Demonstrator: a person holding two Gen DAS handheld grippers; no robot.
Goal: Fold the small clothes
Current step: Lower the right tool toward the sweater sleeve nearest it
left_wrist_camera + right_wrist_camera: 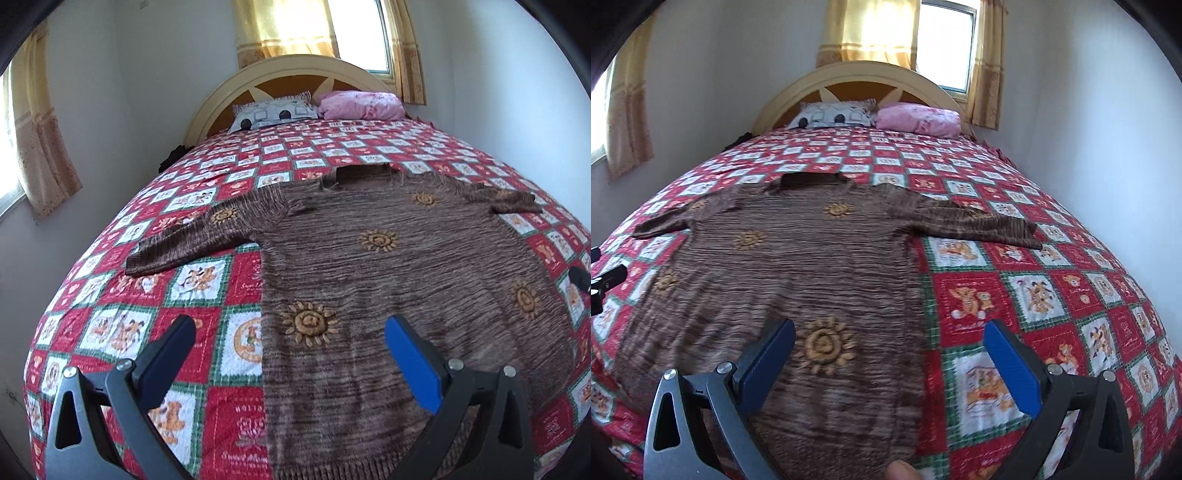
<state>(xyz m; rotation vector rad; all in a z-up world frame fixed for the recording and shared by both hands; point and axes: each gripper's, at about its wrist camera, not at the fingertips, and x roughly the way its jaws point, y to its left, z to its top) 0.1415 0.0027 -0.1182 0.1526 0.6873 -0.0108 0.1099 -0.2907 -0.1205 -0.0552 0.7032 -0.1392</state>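
**Brown sweater spread flat, both grippers wide above its hem**

A bed covered by a red, white and green checked quilt printed with teddy bears fills both views. On the middle of this quilt lies the brown knitted sweater with orange sun motifs, flat, front up, neck toward the cream arched wooden headboard, hem toward the cameras. Both its sleeves stretch out sideways on the quilt, one to each side of the body.

At the quilt's far end, against the headboard, rest a white patterned pillow and, just beside it, a pink pillow. Yellow curtains hang behind the headboard.

The left gripper hovers over the sweater's left side edge near the hem, blue-padded fingers spread wide, holding nothing. The right gripper hovers over the sweater's right edge, likewise wide apart and empty. A fingertip shows at the bottom of the right view.
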